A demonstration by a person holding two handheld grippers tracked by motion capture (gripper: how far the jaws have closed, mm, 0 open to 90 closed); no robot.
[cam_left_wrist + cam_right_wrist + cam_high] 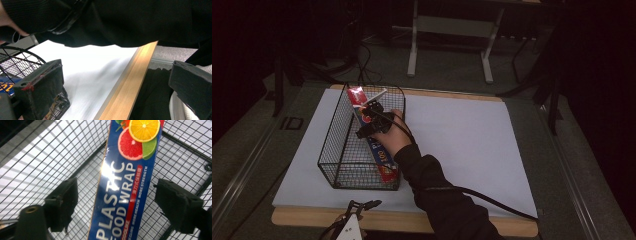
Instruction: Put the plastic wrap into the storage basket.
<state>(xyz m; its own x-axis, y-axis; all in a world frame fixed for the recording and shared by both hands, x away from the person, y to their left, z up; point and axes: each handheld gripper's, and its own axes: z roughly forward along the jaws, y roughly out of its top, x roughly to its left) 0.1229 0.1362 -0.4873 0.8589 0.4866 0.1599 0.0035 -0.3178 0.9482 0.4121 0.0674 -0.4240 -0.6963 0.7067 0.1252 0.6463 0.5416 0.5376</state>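
Reading "PLASTIC FOOD WRAP", box (pixel 125 195) lies in basket (pixel 337 150) between wide-open right tongs (pixel 116 202); left tongs (pixel 117 82) agape, empty.

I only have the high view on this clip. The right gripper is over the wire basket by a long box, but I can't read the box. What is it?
Observer: The right gripper view reads "PLASTIC FOOD WRAP" on the blue box, with citrus slices pictured at one end.
Operator: Is the right gripper clamped on it?
Observer: No. The right gripper is open, a jaw on each side of the box with a gap to both.
Operator: And the left gripper at the bottom edge?
Observer: The left gripper is open and holds nothing; its view looks along the table's wooden edge, with the basket beside one jaw.
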